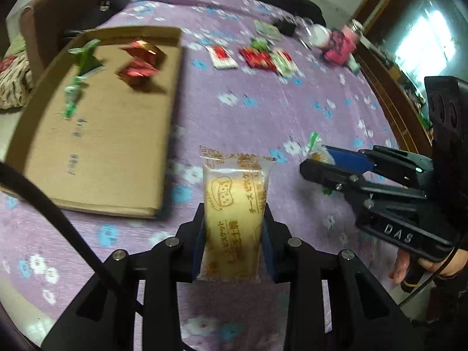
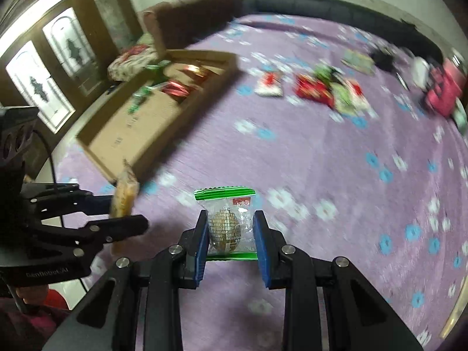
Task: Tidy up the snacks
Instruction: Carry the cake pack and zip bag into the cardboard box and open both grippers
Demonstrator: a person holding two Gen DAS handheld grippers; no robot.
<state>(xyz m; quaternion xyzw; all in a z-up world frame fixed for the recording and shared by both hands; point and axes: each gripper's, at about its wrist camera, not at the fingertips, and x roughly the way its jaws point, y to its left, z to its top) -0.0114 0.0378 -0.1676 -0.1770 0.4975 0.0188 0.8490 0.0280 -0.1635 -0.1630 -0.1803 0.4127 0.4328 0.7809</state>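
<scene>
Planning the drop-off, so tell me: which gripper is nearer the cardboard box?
Left. The left gripper holds its biscuit pack just off the cardboard box's near corner; the right gripper is farther out over the cloth.

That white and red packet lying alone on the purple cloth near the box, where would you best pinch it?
The white and red packet lies flat on the tablecloth, so I would probably come from straight above and pinch across its narrow width at the middle. Its box-facing side is clear; other wrappers lie beyond its other side.

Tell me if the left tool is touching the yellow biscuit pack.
Touching: the left wrist view shows the left tool with both blue pads pressed against the yellow biscuit pack.
</scene>
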